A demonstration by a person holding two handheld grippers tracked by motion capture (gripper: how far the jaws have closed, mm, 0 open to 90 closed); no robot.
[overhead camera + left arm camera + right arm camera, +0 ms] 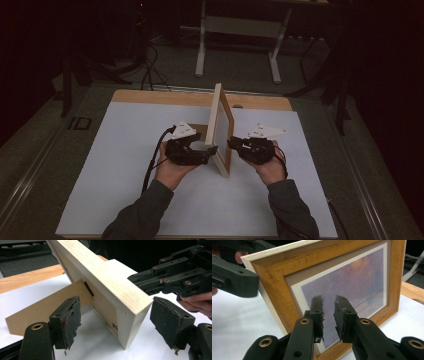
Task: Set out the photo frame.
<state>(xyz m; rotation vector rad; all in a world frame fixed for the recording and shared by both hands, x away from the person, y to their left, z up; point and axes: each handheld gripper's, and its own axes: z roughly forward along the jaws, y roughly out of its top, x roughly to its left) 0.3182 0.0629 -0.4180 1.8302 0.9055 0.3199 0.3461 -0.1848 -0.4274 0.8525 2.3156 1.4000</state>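
Picture frame (221,129) (upright) between both claws

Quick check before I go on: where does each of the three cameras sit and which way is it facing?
High view: above the person's side, looking forward and down on the table; both forearms, left hand-held gripper, right hand-held gripper.
Left gripper view: rides that gripper, faces the picture frame edge and cardboard stand; its jaws straddle the edge.
Right gripper view: faces the frame's front; narrow jaw gap.
Shared: the frame.
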